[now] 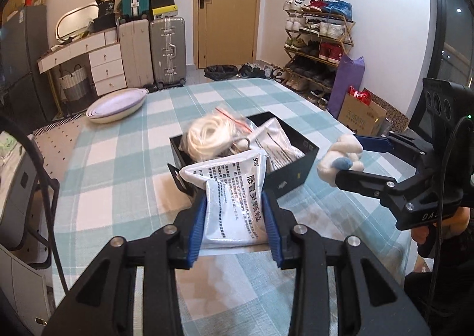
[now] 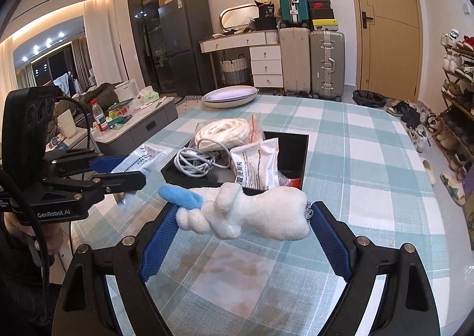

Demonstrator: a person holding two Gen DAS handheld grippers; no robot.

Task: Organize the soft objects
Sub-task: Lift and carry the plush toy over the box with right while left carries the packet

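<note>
My left gripper (image 1: 235, 205) is shut on a silver medicine pouch (image 1: 234, 196) with printed text, held above the table just in front of the black box (image 1: 291, 176). The box holds a bagged coil of white cord (image 1: 207, 134) and another pouch (image 1: 277, 140). My right gripper (image 2: 241, 217) is shut on a white plush toy (image 2: 254, 216) with a blue tip, held above the table near the box (image 2: 291, 143). The toy also shows in the left wrist view (image 1: 340, 159). The left gripper with its pouch shows in the right wrist view (image 2: 130, 171).
The table has a teal and white checked cloth (image 1: 124, 158). A shallow white basin (image 1: 117, 104) sits at its far left corner. Suitcases (image 1: 167, 51), a door and a shoe rack (image 1: 318, 42) stand beyond. A low side table with bottles (image 2: 118, 119) is on the left.
</note>
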